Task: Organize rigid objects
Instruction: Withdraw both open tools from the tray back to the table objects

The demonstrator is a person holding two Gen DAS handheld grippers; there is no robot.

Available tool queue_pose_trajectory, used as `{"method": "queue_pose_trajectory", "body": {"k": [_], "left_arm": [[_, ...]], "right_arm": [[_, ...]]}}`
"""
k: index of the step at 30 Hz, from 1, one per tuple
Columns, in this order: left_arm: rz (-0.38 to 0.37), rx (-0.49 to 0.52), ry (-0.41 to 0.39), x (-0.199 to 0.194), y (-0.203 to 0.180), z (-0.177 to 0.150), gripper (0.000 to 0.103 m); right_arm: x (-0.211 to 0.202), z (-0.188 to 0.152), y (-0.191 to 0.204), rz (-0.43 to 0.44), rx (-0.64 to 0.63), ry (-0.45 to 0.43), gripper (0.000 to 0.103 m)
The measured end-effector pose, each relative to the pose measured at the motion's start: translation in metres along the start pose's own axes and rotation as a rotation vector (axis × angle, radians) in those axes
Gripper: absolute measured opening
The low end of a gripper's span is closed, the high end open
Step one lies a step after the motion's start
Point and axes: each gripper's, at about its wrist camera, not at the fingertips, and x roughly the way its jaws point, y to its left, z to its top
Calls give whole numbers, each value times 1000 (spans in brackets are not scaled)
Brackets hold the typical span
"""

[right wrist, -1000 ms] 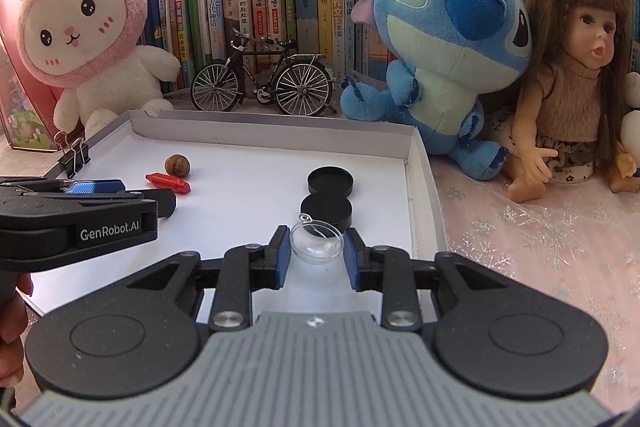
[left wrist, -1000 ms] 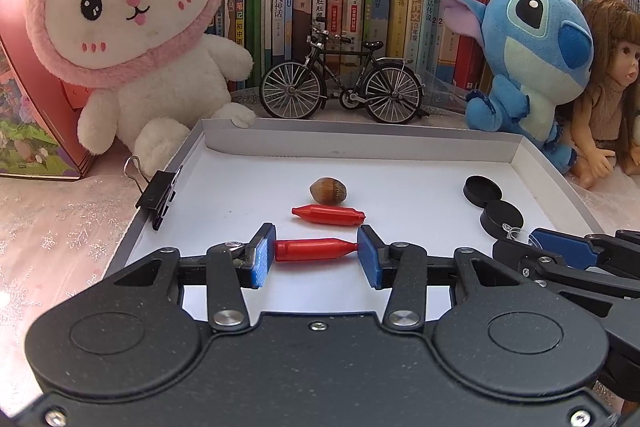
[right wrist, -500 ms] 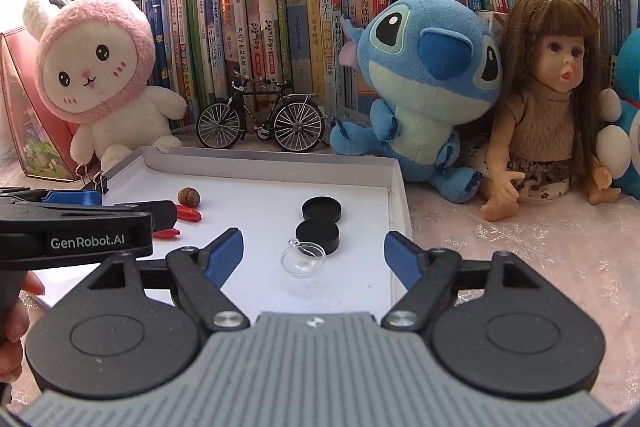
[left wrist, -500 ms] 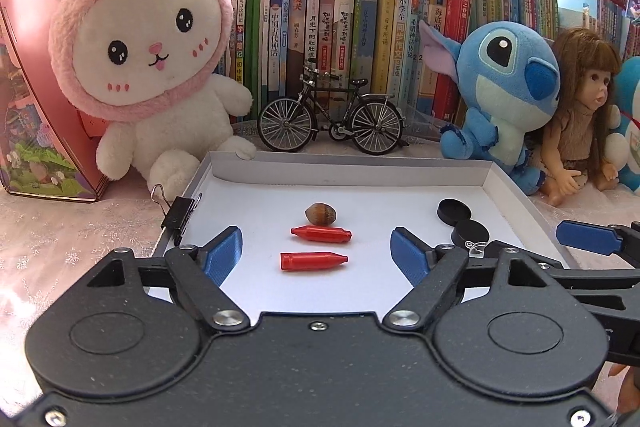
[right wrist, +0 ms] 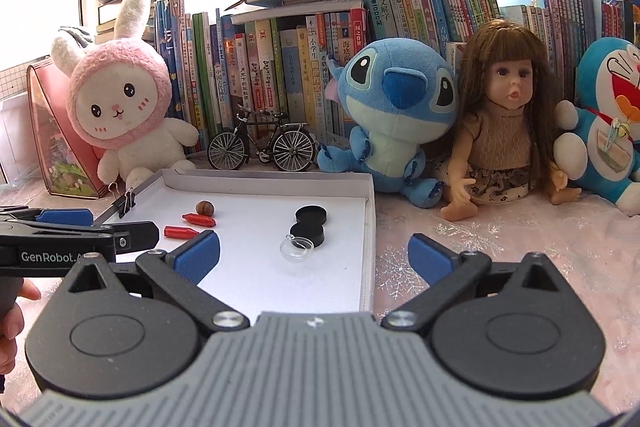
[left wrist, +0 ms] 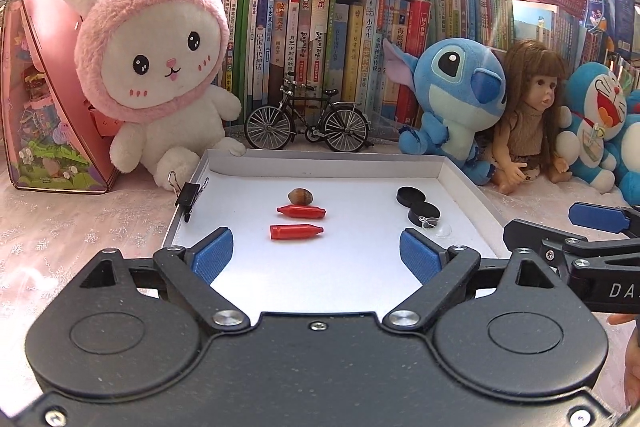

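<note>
A white tray holds two red crayon-like pieces, a brown nut, two black discs and a clear round cap. My left gripper is open and empty, drawn back above the tray's near edge. My right gripper is open and empty, back from the clear cap, which lies beside the black discs. The red pieces and the nut also show in the right wrist view.
A binder clip grips the tray's left rim. Behind the tray stand a model bicycle, a pink rabbit plush, a blue plush, a doll and a row of books. A lace cloth covers the table.
Both grippers opened and pulled back and up. The left let go of a red piece, the right let go of the clear cap; both now lie on the tray.
</note>
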Motion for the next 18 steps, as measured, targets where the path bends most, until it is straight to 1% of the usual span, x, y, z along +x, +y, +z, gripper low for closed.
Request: {"method": "queue_pose_trajectory", "body": {"k": [4,11,18], "left_arm": [[-4,25,-18,-15,-2,-8,91],[-32,40,-4,-37,-5,-24,91],[-47,55,-12,-56,-8,-39,91]], "right_arm": [[-15,-4,-2,18,12,-8,103],[-36,-16,-4,31,16,-7,103],[-53,-28,-9,50,22,-19,103]]}}
